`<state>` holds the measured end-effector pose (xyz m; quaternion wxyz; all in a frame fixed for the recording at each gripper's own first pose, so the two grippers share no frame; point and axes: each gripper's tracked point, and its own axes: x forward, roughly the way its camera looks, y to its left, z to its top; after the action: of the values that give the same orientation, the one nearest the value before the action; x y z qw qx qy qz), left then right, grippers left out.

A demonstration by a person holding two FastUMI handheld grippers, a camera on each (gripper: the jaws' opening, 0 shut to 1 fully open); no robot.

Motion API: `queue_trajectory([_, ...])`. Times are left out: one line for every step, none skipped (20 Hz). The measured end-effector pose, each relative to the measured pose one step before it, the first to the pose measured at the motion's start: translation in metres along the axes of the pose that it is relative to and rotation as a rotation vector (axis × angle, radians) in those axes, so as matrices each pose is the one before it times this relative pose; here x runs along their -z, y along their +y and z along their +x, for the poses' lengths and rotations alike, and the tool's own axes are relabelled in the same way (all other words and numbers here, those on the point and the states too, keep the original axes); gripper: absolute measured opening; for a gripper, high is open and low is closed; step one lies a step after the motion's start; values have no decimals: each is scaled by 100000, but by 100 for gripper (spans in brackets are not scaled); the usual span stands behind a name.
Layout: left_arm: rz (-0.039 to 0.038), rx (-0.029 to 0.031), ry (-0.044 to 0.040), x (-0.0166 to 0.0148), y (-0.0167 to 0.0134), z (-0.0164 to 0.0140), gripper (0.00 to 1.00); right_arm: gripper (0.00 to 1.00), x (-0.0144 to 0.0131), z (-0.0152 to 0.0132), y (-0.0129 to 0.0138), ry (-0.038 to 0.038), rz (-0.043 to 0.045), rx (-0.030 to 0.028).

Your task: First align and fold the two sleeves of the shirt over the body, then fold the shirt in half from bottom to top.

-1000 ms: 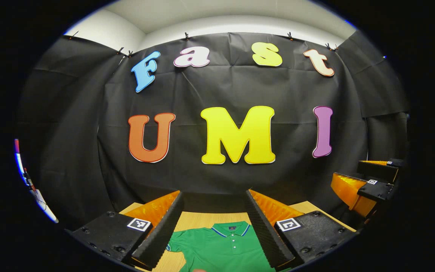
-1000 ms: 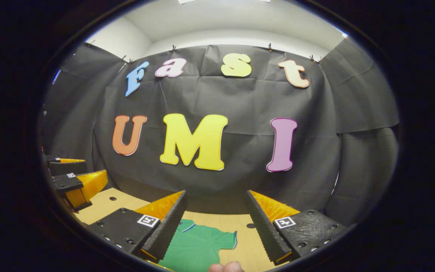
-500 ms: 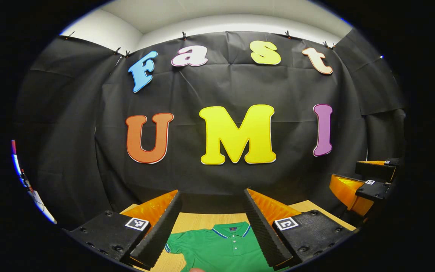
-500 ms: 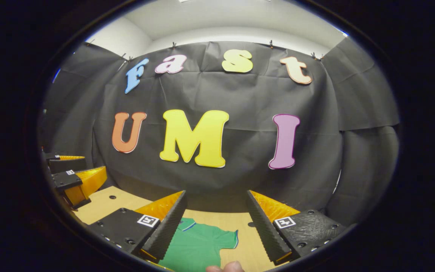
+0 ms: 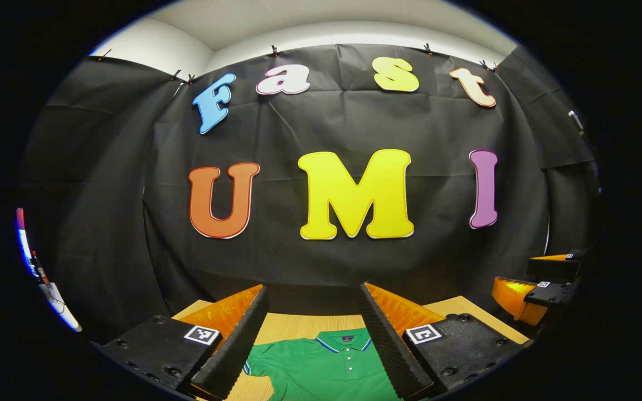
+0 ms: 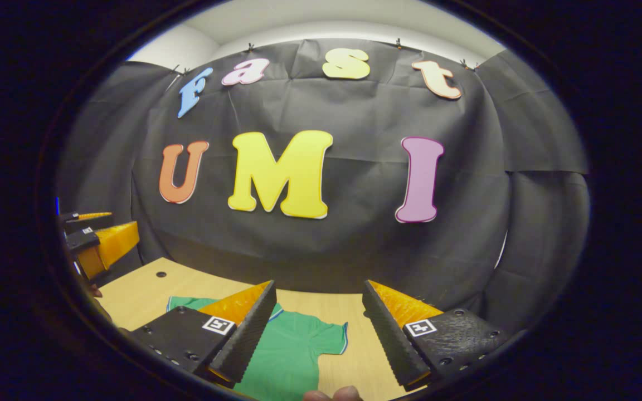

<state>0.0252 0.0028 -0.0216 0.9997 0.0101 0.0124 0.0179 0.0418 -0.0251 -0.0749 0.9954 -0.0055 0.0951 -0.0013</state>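
Note:
A green polo shirt (image 5: 326,368) with a blue-trimmed collar lies flat on the wooden table (image 5: 298,323), collar toward the wall. In the left gripper view it sits below and between the fingers of my left gripper (image 5: 312,287), which is open and holds nothing. In the right gripper view the shirt (image 6: 293,351) shows one short sleeve (image 6: 329,340) spread out to the side. My right gripper (image 6: 319,284) hangs open above that sleeve side, also with nothing in it. Both grippers are held above the table, apart from the cloth.
The right gripper (image 5: 533,275) shows at the far right of the left gripper view, the left gripper (image 6: 103,229) at the far left of the right gripper view. A small hole (image 6: 160,274) marks the table. A fingertip (image 6: 332,394) shows at the bottom edge.
The right gripper has tipped downward, bringing more of the table and shirt into its view. The left gripper has barely moved. Both stayed open.

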Motion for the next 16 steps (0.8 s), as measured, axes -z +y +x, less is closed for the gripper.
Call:
queue_trajectory([-240, -429, 6, 180, -104, 25, 100, 97, 952, 588, -410, 2197, -773, 200])
queue_trajectory([-348, -295, 399, 267, -111, 50, 100, 97, 1112, 706, -535, 2578, -586, 281])
queue_trajectory([-250, -230, 529, 199, -165, -13, 100, 95, 1036, 905, -501, 2517, -441, 333])
queue_trajectory([-168, 40, 435, 221, -203, 96, 100, 95, 1206, 1111, -514, 2633, -967, 281])
queue_trajectory([-60, 117, 196, 79, -202, 4, 100, 95, 1102, 1340, -489, 3010, -645, 171])
queue_trajectory([10, -262, 61, 52, -39, 82, 100, 97, 1227, 1428, -365, 2876, 474, -435])
queue_trajectory([-80, -236, 184, 32, -136, 29, 100, 95, 1349, 1597, -430, 4390, 672, -284])
queue_trajectory([-32, -114, 150, 165, -176, 112, 100, 95, 1325, 1831, -210, 3982, 967, -400])
queue_trajectory([99, -308, 233, 93, -109, 136, 100, 95, 1337, 1666, -405, 4298, 680, -407])
queue_trajectory([232, -394, 355, 285, -138, 108, 100, 98, 1237, 1627, -656, 3405, 276, 43])
queue_trajectory([287, -374, 612, 253, -83, 98, 100, 95, 1095, 1567, -562, 3011, -340, -9])
queue_trajectory([498, -89, 870, 260, -171, 215, 100, 96, 1042, 1623, -425, 2824, 744, -97])
queue_trajectory([855, -445, 843, 310, -88, 110, 100, 98, 1054, 1610, -319, 3314, 820, -145])
queue_trajectory([817, -683, 788, 314, -48, 119, 100, 95, 1057, 1830, -349, 3505, 1115, 224])
queue_trajectory([674, -368, 731, 256, -57, 72, 100, 98, 600, 1522, -262, 2183, 718, 122])
queue_trajectory([521, -65, 577, 269, -182, -11, 100, 95, 559, 1402, -461, 1470, 7, 251])
